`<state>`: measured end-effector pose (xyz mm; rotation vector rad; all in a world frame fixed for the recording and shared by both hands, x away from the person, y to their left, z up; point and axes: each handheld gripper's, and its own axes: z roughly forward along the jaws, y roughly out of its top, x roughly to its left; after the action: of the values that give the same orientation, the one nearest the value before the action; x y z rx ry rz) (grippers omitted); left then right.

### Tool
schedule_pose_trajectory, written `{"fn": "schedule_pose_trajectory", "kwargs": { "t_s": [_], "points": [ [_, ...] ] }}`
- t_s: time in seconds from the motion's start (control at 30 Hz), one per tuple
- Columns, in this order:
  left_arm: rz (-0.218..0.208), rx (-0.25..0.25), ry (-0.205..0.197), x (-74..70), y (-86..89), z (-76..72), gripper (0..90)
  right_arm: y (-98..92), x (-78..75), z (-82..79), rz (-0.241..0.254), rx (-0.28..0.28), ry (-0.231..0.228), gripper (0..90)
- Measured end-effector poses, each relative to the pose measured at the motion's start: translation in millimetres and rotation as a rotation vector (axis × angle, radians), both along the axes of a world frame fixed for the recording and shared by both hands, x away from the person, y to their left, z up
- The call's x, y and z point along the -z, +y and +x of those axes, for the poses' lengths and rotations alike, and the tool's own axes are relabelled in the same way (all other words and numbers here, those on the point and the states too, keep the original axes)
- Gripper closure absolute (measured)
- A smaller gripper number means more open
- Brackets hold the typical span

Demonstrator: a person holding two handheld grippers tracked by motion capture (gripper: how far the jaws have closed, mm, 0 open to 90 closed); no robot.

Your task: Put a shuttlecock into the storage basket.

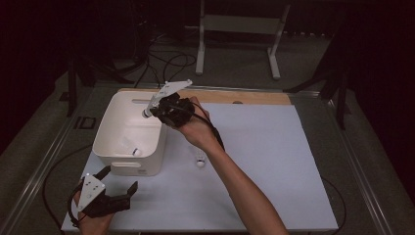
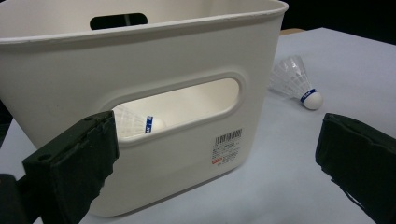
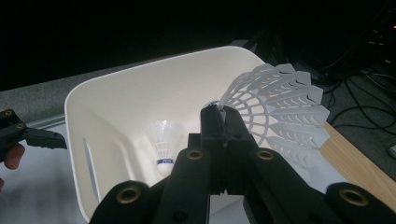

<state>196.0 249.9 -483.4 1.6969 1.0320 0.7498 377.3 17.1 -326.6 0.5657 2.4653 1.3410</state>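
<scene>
Shuttlecock [image 3: 275, 112] sat pinched in my right claw [image 3: 223, 112], held above the white bin [image 1: 108, 128]; another shuttlecock [image 3: 164, 142] lay inside below. My left claw [image 1: 120, 178] gaped, released, just before the bin; a third [image 1: 199, 162] rested on the table [image 1: 264, 161] beyond.

The high view is looking forward and down on the white bin [image 1: 129, 134] from well above. The left gripper view is facing the bin's [image 2: 140, 93] handle wall from close beside it. The right gripper view is peering into the bin [image 3: 121, 107] from just above its rim. All three are sharing the bin.
</scene>
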Motion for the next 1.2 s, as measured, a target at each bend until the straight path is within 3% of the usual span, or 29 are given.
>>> {"fn": "schedule_pose_trajectory", "kwargs": {
  "t_s": [0.8,0.83,0.87,0.93,0.97,1.17,1.2],
  "points": [
    [0.002,-0.001,0.000,-0.1,0.4,0.0,0.0,20.5,3.1,-5.4,-0.020,-0.068,0.017,88.3],
    [0.002,-0.001,0.000,-0.1,0.4,0.0,0.0,20.9,3.4,-5.1,-0.013,-0.082,0.033,82.4],
    [0.000,-0.002,-0.001,-0.1,0.4,-0.1,0.0,21.8,4.1,-4.8,-0.008,-0.101,0.048,66.1],
    [-0.001,-0.005,-0.001,-0.1,0.7,-0.1,0.0,23.0,4.4,-4.4,-0.003,-0.094,0.059,45.2],
    [-0.001,-0.005,-0.001,-0.1,0.8,-0.2,0.0,22.8,4.3,-4.0,0.009,-0.089,0.063,39.7],
    [-0.001,-0.006,-0.001,-0.2,0.9,-0.3,0.0,20.2,3.8,-2.5,0.030,-0.102,0.087,38.2],
    [-0.001,-0.006,-0.001,-0.2,0.9,-0.3,0.0,19.7,3.7,-2.6,0.020,-0.073,0.080,38.2]
  ]
}}
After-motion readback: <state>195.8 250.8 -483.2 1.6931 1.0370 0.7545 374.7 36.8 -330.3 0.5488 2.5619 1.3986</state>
